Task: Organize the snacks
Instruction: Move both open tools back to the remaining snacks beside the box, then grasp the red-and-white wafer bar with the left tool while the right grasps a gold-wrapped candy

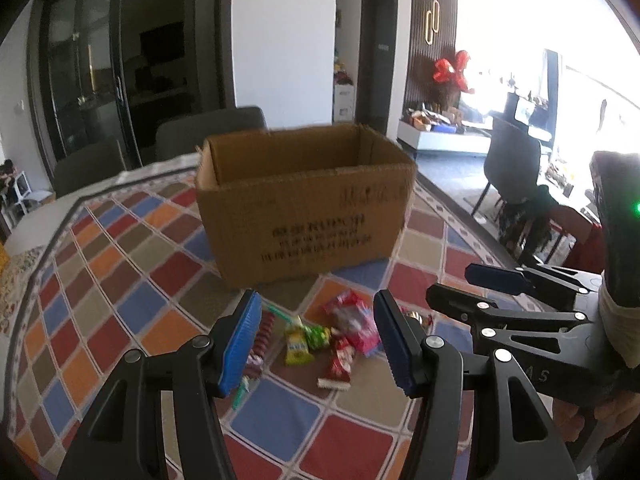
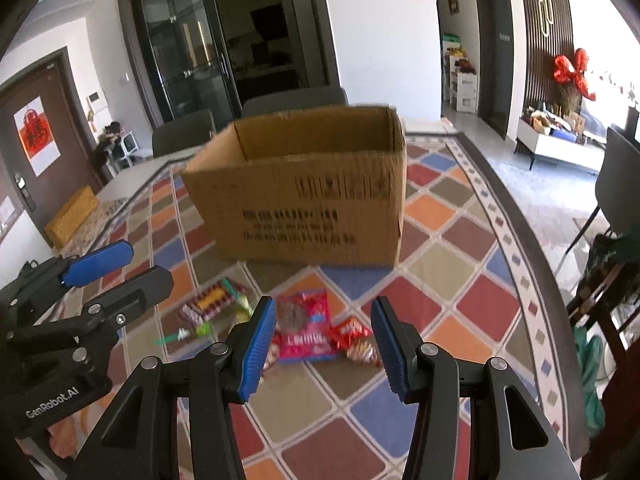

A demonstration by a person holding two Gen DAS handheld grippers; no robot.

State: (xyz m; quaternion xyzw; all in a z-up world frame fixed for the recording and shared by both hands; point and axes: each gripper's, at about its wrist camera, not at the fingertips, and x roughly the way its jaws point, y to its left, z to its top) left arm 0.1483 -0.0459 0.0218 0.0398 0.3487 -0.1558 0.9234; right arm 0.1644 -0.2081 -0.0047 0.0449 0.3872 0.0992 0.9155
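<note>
An open cardboard box point(image 1: 304, 200) stands on the checked tablecloth; it also shows in the right wrist view point(image 2: 304, 188). A small pile of snack packets lies in front of it: a pink bag point(image 1: 354, 322), a yellow-green packet point(image 1: 297, 346), a red packet point(image 1: 339, 362) and a brown striped bar point(image 1: 262, 340). In the right wrist view I see the pink bag point(image 2: 306, 330), a red packet point(image 2: 354, 332) and a wafer pack point(image 2: 214, 300). My left gripper point(image 1: 316, 344) is open above the pile. My right gripper point(image 2: 324, 348) is open above the pink bag. Both are empty.
The tablecloth point(image 1: 132, 280) covers a round table with its edge curving at the right point(image 2: 532, 280). Grey chairs point(image 1: 208, 128) stand behind the box. A yellow box point(image 2: 72, 216) lies at the far left. A dark chair point(image 1: 512, 168) stands off to the right.
</note>
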